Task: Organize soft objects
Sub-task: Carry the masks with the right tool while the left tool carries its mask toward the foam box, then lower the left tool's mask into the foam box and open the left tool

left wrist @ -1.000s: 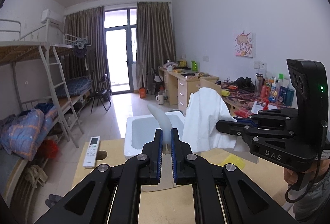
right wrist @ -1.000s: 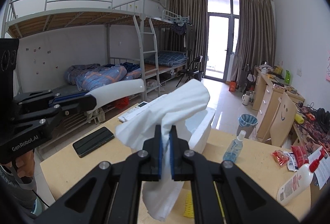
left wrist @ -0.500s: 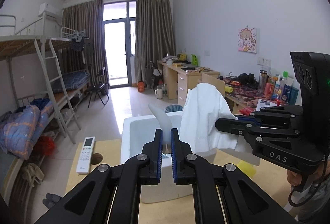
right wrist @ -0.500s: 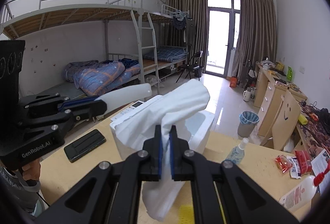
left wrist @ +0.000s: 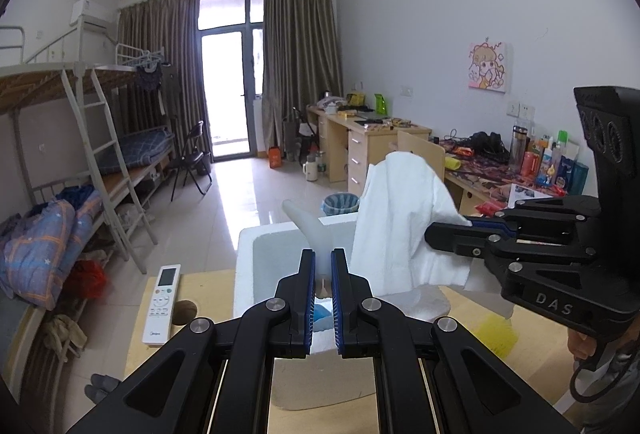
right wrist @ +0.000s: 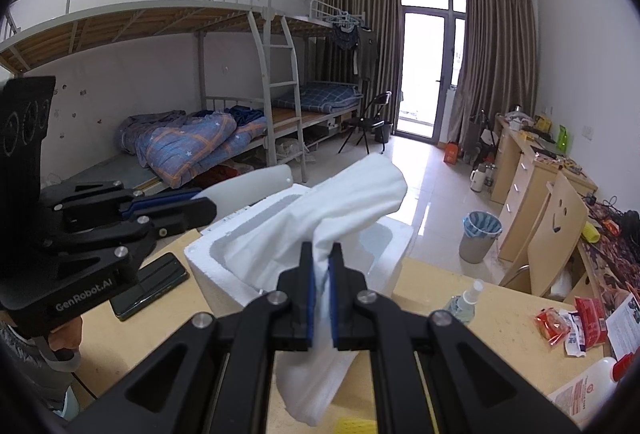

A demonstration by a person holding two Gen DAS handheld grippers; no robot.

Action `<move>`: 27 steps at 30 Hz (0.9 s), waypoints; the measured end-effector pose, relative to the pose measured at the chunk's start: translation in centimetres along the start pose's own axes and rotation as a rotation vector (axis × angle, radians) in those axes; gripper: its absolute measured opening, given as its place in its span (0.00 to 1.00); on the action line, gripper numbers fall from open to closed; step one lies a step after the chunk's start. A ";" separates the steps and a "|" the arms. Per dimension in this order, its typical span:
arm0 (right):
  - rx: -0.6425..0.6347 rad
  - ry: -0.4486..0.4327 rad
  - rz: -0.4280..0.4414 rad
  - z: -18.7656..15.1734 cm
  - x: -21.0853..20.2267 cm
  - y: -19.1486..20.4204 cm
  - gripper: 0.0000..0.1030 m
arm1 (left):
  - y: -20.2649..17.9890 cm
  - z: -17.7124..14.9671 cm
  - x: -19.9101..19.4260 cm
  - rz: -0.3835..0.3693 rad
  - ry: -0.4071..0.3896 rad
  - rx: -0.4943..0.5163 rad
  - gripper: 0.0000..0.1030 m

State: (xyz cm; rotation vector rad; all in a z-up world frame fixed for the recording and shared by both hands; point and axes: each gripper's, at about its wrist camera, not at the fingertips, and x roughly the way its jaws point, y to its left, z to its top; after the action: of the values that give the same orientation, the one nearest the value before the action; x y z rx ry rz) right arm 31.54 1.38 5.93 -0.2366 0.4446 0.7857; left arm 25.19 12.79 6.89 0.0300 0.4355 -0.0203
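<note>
My left gripper (left wrist: 322,298) is shut on a pale translucent soft piece (left wrist: 306,224) that sticks up over the white foam box (left wrist: 256,266). My right gripper (right wrist: 321,298) is shut on a white cloth (right wrist: 340,202) held above the same foam box (right wrist: 212,258). In the left wrist view the right gripper (left wrist: 448,234) holds the cloth (left wrist: 396,218) just right of my fingers. In the right wrist view the left gripper (right wrist: 200,204) holds the pale piece (right wrist: 256,184) at the box's left.
On the wooden table (left wrist: 200,286) lie a white remote (left wrist: 162,304), a yellow sponge (left wrist: 494,334), a black phone (right wrist: 150,286), a spray bottle (right wrist: 464,304), snack packets (right wrist: 564,322) and a lotion bottle (right wrist: 588,392). Bunk beds left, desks right.
Both grippers have moved forward toward the foam box, which now looms larger and closer under the cloth and the pale piece. Both stay shut on their loads.
</note>
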 end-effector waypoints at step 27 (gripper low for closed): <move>0.058 -0.013 -0.106 -0.9 -2.2 -3.3 0.08 | -1.5 0.2 2.9 0.068 0.004 0.018 0.99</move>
State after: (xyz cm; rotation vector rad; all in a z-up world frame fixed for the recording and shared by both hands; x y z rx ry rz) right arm 32.37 -2.58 6.33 -0.1996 0.4387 0.6698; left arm 27.82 11.27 5.79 0.0628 0.4383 0.0427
